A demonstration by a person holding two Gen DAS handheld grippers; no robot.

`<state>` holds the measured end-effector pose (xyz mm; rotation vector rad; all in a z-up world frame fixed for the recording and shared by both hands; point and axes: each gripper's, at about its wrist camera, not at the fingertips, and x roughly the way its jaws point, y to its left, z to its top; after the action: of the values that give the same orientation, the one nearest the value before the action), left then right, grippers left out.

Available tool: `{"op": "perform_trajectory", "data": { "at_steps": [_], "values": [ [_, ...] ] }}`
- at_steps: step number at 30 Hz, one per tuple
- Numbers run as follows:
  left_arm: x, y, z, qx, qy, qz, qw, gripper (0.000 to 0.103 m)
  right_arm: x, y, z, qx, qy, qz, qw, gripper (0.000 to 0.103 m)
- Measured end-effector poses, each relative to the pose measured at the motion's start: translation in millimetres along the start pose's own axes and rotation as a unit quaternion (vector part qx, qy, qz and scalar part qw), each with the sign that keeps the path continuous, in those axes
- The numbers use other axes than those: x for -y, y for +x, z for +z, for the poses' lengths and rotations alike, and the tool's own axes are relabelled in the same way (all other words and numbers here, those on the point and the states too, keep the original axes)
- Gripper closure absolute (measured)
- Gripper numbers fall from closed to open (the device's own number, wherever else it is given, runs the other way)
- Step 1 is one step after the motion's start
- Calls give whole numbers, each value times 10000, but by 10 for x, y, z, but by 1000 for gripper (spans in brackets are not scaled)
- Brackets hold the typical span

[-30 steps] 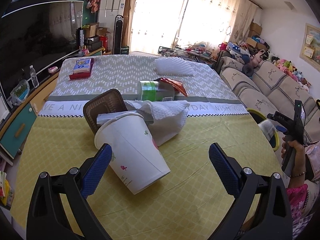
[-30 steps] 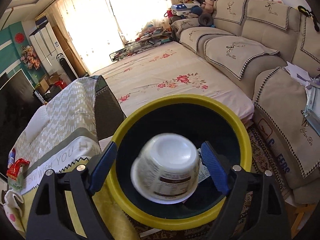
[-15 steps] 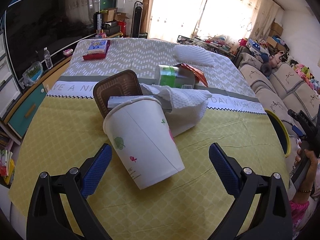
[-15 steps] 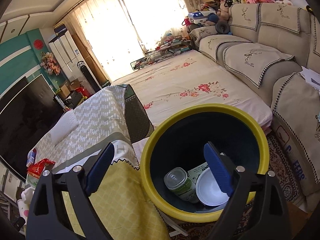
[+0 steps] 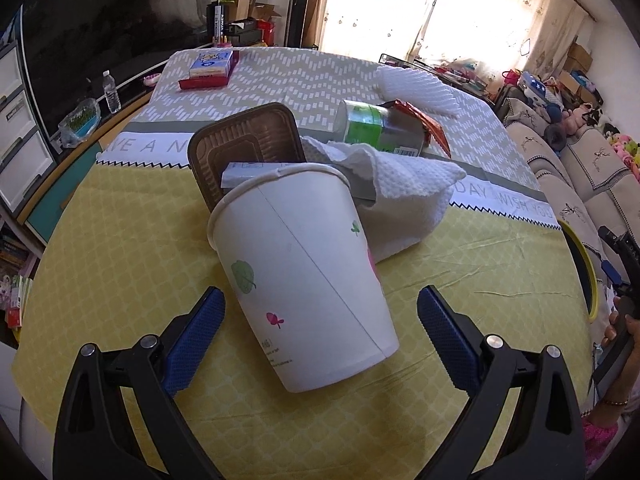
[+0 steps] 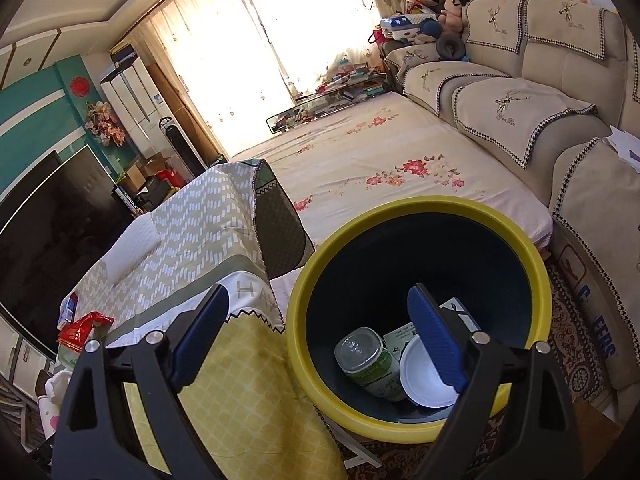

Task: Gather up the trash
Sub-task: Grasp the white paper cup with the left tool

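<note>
The left gripper [image 5: 320, 316] hangs over the table [image 5: 100, 248] with its ribbed blue pads spread wide on either side of a paper cup [image 5: 300, 264]; neither pad touches the cup. The cup is a smooth white cone printed with small leaves and flowers, lying tipped on its side on the yellow quilted cloth with its rolled rim facing the far side. Just behind it a brown ridged plastic tray [image 5: 244, 144] stands on edge, and a crumpled waffle-textured paper towel [image 5: 404, 196] slumps to the right. Farther off lies a round green-labelled can [image 5: 376, 128] with a red wrapper [image 5: 424, 120] against it.

The right gripper [image 6: 320, 320] is also wide open and holds nothing, poised above a round bin [image 6: 400, 424] with a glossy yellow rim and dark inside. At the bottom rest a green-labelled jar [image 6: 368, 364], a white bowl [image 6: 420, 380] and what looks like a flat carton [image 6: 400, 332], partly hidden.
</note>
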<state>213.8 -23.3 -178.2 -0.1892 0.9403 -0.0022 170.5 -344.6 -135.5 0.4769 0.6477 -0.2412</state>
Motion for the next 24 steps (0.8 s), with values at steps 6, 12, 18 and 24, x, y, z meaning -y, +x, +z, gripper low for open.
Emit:
{"op": "perform_trajectory", "data": {
  "at_steps": [6,12,18,24],
  "values": [
    [-99,57,-16,-28,-211,26,9998,23,17,-14,6,10,17,-5,10000,17],
    [-151,38,-34,43,-263,44,9996,36,12,-18,3,0,2,11,10000,17],
    [-190,-59,-102,2,-215,59,9998,39,-26,-31,6,15,-27,27,10000,17],
    [-249,-214,-189,14,-113,98,9999,40,-41,-48,4,22,-23,66,10000,17]
  ]
}}
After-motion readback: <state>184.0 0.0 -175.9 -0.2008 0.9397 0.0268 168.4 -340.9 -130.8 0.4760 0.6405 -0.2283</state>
